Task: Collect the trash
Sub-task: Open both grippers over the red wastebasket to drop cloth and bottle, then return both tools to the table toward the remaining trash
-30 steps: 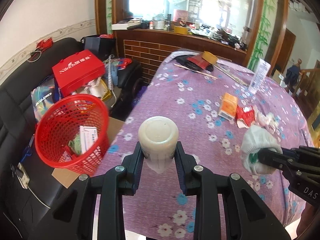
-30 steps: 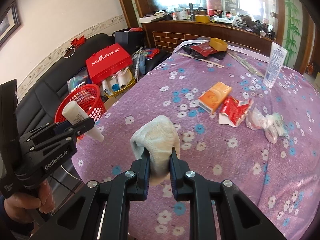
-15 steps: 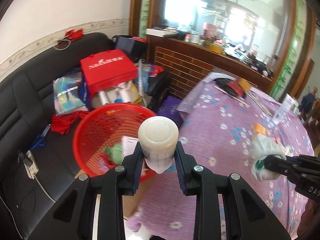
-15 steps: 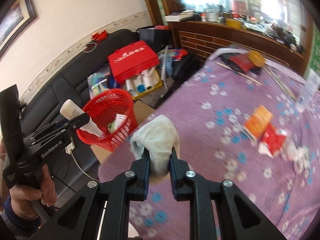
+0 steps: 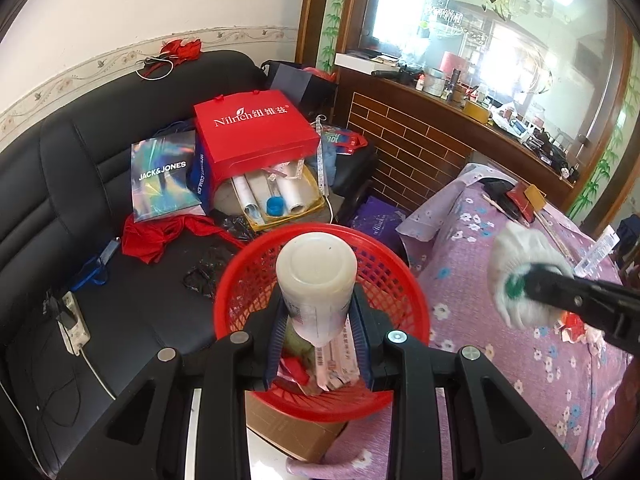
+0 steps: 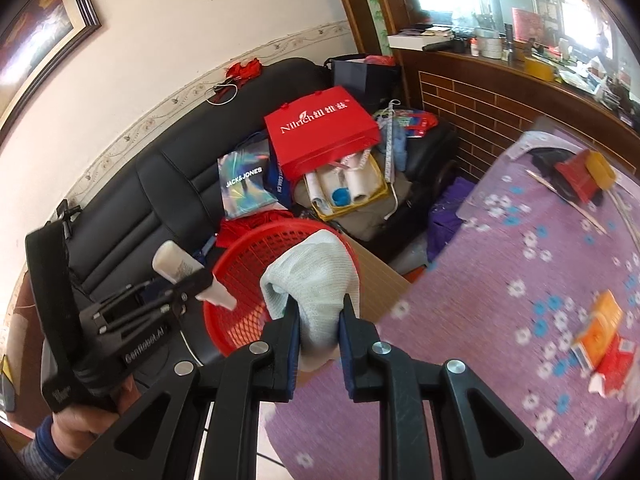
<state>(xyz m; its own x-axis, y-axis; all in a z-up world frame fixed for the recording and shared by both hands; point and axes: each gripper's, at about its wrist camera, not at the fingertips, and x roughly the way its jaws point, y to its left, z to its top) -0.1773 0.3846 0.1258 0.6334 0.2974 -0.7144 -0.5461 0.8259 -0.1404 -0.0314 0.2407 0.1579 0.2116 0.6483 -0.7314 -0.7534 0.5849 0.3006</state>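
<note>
Readable stuff is pretty limited. The big red gift bag (image 5: 256,138) on the sofa, up ahead of the left tool (image 5: 318,344) and past the basket, says "Nilrich" in white, followed by three Chinese characters. Right beside it, on its left, the shiny holographic bag (image 5: 164,176) reads "JACK&JONES". The blue bag (image 5: 201,178) wedged between those two has white lettering down its side, too small for me to make out. From the right tool's camera, the left tool's black body shows "GenRobot.AI". The white bottle's (image 5: 316,280) label print is unreadable.
</note>
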